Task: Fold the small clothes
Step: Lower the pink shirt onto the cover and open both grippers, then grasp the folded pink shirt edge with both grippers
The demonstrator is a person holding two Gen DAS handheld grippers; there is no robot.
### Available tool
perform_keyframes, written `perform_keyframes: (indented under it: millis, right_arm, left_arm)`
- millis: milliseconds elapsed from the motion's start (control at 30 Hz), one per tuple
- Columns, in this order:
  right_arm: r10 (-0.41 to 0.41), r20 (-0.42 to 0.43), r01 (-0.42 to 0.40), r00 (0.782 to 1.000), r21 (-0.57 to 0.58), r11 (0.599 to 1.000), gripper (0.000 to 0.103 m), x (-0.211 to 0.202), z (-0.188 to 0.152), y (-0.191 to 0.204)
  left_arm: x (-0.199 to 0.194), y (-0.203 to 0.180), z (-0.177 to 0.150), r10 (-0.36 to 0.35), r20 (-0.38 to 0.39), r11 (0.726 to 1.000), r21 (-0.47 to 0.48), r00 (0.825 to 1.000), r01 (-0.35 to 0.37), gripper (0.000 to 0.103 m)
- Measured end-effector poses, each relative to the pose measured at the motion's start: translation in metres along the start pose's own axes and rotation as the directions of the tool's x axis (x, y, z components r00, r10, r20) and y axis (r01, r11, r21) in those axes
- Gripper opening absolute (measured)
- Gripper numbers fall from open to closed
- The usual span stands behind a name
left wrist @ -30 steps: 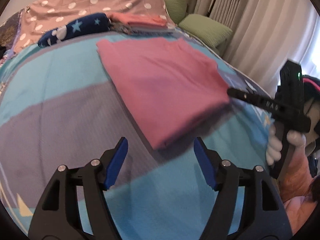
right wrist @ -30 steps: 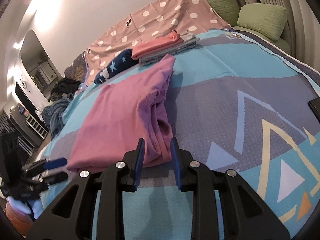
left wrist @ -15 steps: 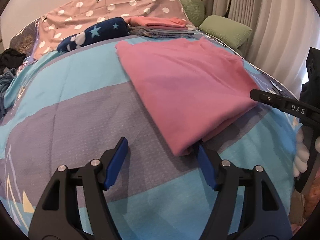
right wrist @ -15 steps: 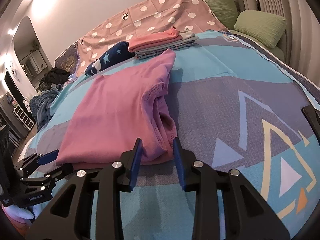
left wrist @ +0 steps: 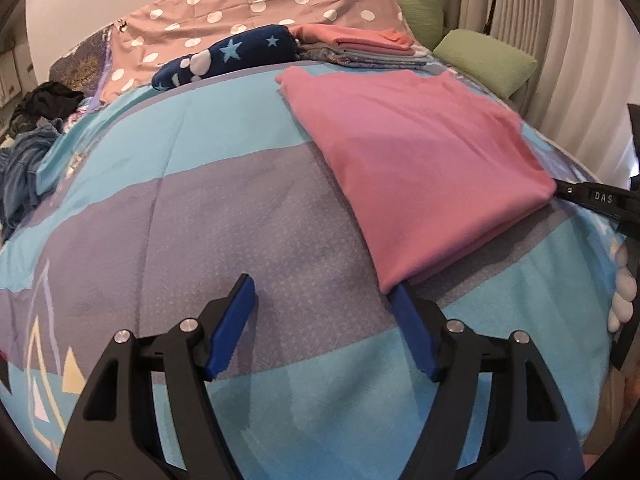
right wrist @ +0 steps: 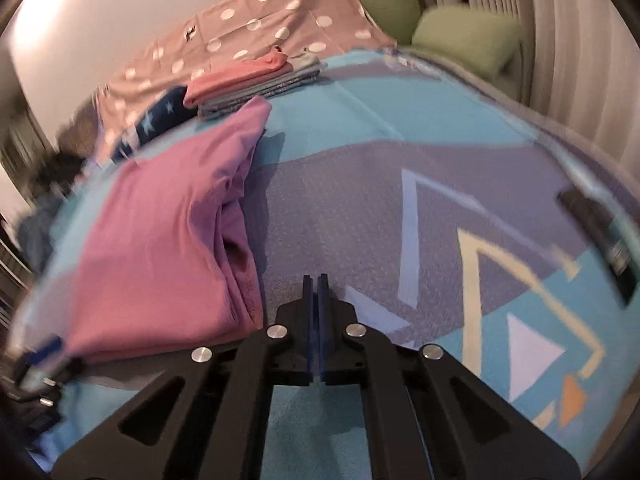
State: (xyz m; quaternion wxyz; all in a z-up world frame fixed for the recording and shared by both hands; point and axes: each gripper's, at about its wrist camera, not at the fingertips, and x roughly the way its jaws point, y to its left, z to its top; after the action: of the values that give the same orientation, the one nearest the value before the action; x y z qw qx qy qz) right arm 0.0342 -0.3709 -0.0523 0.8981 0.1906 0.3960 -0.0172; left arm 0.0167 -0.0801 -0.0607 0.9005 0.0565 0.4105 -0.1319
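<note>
A folded pink garment (left wrist: 420, 160) lies flat on the patterned bedspread (left wrist: 200, 220). My left gripper (left wrist: 320, 286) is open just above the bedspread. The garment's near corner lies against the tip of its right blue pad (left wrist: 412, 332), and nothing is between the pads. My right gripper (right wrist: 315, 280) is shut with nothing in it, on the bedspread just right of the pink garment (right wrist: 160, 240). In the left wrist view, the right gripper (left wrist: 576, 194) touches the garment's right corner, held by a white-gloved hand (left wrist: 624, 292).
A stack of folded clothes (left wrist: 360, 44) with a coral piece on top sits at the back, beside a navy star-print bundle (left wrist: 228, 56). Green pillows (left wrist: 484, 60) and curtains lie to the right. Loose clothes (left wrist: 24, 168) are heaped at the left. A dark flat object (right wrist: 600, 240) lies on the bedspread.
My right gripper's jaws closed and it slid right, off the garment's edge. My left gripper turned, so the garment's corner now sits at its right pad instead of between the pads.
</note>
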Motion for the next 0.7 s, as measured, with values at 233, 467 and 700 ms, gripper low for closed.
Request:
perform_keyframes:
  millis: [233,467,700]
  right_arm:
    - [0.156,0.068,-0.141,0.985,-0.185,0.973,0.004,-0.027,0.007,0.043]
    - [0.138,0.016,-0.130,0.990,-0.235,0.963,0.005,0.009,0.014,0.071]
    - [0.048,-0.004,-0.048,0.999,-0.151,0.987,0.000,0.021,0.013,0.044]
  left_arm:
    - [-0.027,0.009,0.013,-0.296,0.014,0.953,-0.060,0.955,0.297,0.015]
    - [0.006,-0.004,0.034,-0.334,0.015,0.942,-0.039,0.943,0.334,0.014]
    - [0.019,0.000,0.023,-0.352,0.012,0.933,-0.070,0.936,0.352,0.014]
